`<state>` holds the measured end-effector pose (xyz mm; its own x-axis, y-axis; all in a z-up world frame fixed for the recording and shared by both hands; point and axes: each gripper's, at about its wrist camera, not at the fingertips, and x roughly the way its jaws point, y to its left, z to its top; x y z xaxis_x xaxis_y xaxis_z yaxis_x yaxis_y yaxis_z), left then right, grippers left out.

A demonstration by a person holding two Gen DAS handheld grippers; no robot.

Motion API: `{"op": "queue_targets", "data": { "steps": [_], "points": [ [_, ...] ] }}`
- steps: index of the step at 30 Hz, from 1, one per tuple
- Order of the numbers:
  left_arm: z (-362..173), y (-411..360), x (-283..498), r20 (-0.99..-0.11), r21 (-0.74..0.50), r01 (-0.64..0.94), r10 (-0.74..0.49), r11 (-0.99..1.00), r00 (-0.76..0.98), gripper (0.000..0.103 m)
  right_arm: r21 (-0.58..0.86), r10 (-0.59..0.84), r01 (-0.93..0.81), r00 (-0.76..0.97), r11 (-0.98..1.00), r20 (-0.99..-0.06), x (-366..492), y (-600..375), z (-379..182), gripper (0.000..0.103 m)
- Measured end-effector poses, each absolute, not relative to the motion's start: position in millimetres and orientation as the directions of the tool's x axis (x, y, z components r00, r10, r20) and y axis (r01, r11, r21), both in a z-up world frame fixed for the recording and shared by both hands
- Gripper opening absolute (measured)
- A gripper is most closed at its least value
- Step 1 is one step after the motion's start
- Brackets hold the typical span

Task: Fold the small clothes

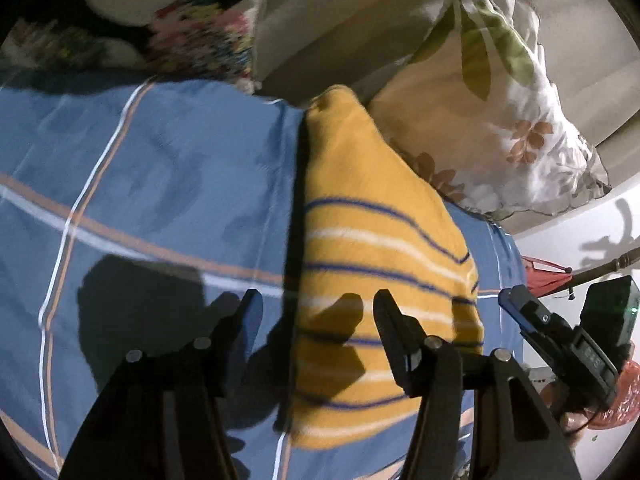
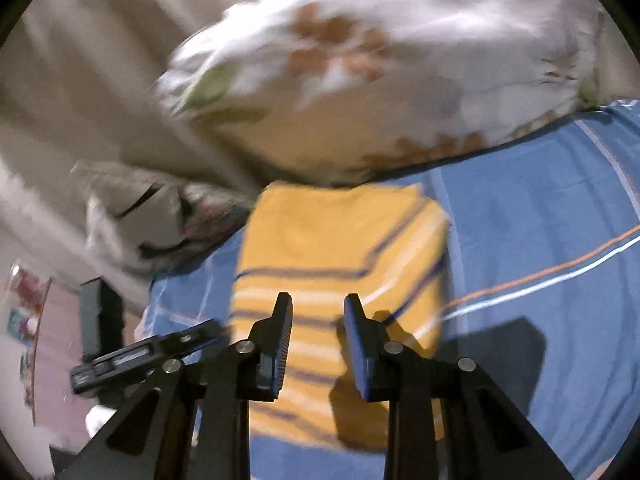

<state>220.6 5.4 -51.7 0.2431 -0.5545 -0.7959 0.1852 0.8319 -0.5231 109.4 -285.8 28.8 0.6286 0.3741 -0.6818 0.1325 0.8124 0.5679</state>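
Note:
A folded yellow garment [image 1: 372,240] with blue and white stripes lies on the blue bedsheet [image 1: 160,184]. My left gripper [image 1: 316,312] is open and empty above the garment's near left edge. In the right wrist view the same garment [image 2: 332,240] lies folded ahead, and my right gripper [image 2: 318,312] hovers open and empty over its near part. The right gripper also shows at the right edge of the left wrist view [image 1: 560,336]. The left gripper shows at the lower left of the right wrist view [image 2: 132,360].
A floral white pillow [image 1: 512,120] lies just beyond the garment, also in the right wrist view [image 2: 380,72]. A dark flowered cushion [image 1: 192,36] sits at the back left. Beige wall or headboard [image 1: 340,12] behind. The bed's edge and red items [image 1: 544,276] lie at right.

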Motion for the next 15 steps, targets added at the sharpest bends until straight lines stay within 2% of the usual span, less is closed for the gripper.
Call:
{"op": "queue_targets", "data": {
  "steps": [2, 6, 8, 12, 15],
  "points": [
    [-53, 13, 209, -0.793, -0.525, 0.186, -0.556, 0.831, 0.25, 0.056, 0.538, 0.357, 0.148, 0.601, 0.83, -0.715, 116, -277, 18, 0.029],
    [-54, 24, 189, -0.786, -0.535, 0.194, -0.569, 0.822, 0.242, 0.056, 0.454, 0.231, 0.351, 0.522, 0.819, -0.821, 121, -303, -23, 0.029],
    [-53, 31, 180, -0.792, -0.514, 0.221, -0.557, 0.829, 0.249, 0.056, 0.439, 0.172, 0.44, 0.525, 0.783, -0.833, 111, -315, -26, 0.031],
    [-54, 39, 176, -0.811, -0.452, 0.262, -0.515, 0.853, 0.28, 0.056, 0.369, 0.073, 0.42, 0.573, 0.829, -0.816, 89, -292, 9, 0.031],
    [-58, 40, 177, -0.818, -0.446, 0.255, -0.506, 0.858, 0.272, 0.056, 0.317, 0.053, 0.353, 0.591, 0.88, -0.805, 75, -258, 29, 0.031]
  ]
}}
